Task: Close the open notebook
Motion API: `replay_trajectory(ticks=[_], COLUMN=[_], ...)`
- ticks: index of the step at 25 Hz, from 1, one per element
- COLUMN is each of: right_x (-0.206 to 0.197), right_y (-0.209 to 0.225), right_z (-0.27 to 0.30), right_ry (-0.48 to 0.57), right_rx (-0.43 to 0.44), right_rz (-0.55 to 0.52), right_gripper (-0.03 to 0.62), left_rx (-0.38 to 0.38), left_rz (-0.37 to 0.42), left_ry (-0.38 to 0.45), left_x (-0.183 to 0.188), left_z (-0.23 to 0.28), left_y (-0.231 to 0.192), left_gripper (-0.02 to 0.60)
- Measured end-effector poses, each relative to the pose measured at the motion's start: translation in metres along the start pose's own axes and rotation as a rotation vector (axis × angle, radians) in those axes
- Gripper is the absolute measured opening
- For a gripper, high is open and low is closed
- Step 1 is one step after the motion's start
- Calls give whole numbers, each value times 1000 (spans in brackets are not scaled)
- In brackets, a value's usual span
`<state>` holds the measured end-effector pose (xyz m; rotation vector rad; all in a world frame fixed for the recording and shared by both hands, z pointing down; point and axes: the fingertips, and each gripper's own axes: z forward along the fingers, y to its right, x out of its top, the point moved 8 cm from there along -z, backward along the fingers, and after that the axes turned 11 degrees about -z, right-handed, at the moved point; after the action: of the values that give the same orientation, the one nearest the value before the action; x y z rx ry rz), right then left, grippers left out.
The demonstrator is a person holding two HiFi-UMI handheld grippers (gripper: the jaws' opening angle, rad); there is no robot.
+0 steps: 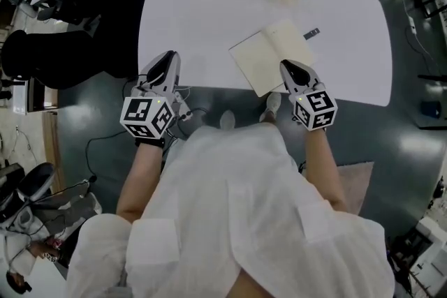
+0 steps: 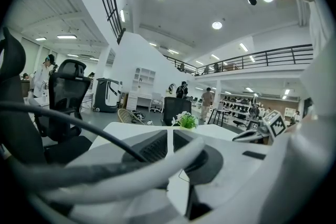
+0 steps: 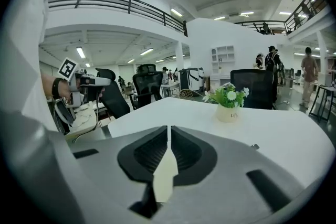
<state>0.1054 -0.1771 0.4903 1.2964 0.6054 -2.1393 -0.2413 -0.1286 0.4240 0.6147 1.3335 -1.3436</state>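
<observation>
Notebook (image 1: 271,56) | open, blank cream, lying flat | on white table (image 1: 202,17)

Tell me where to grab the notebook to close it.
Probably the right page's outer edge, near the front corner, coming in from the right. The notebook lies flat and open with its spine running roughly away from you, so that edge is free to lift, and the right gripper is over that corner.

1. The left gripper (image 1: 166,59) points forward and slightly down, its jaws closed together.
2. The right gripper (image 1: 288,68) tilts down more steeply, with a bare sliver between its jaws.
3. The left forearm (image 1: 138,174) and the right forearm (image 1: 323,167) are bare and stretch forward, well apart.
</observation>
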Motion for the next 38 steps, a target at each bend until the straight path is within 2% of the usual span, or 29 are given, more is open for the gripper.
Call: replay_trajectory(ticks=[8,13,20,29,33,38], right_x=[-22,-41,-68,-87,-92,-104], right_y=[-8,-22,-42,-71,-79,-90], right_z=[21,32,48,65,68,71], right_ry=[-101,-197,-344,-512,-562,-630], right_rx=[62,123,199,285,294,305], right_rz=[-16,-92,-143,-283,-333,-410], right_gripper=[48,69,123,201,239,250], left_rx=[-19,-18,-16,-8,-8,-9], left_rz=[-16,-28,-34,-42,-42,-43], left_ry=[-30,-45,-57,-59,-58,-62], left_x=[-13,-21,-27,-31,-31,-31], left_z=[11,8,2,-5,-5,-6], left_y=[2,3,4,2,2,1], left_gripper=[31,31,31,31,31,31])
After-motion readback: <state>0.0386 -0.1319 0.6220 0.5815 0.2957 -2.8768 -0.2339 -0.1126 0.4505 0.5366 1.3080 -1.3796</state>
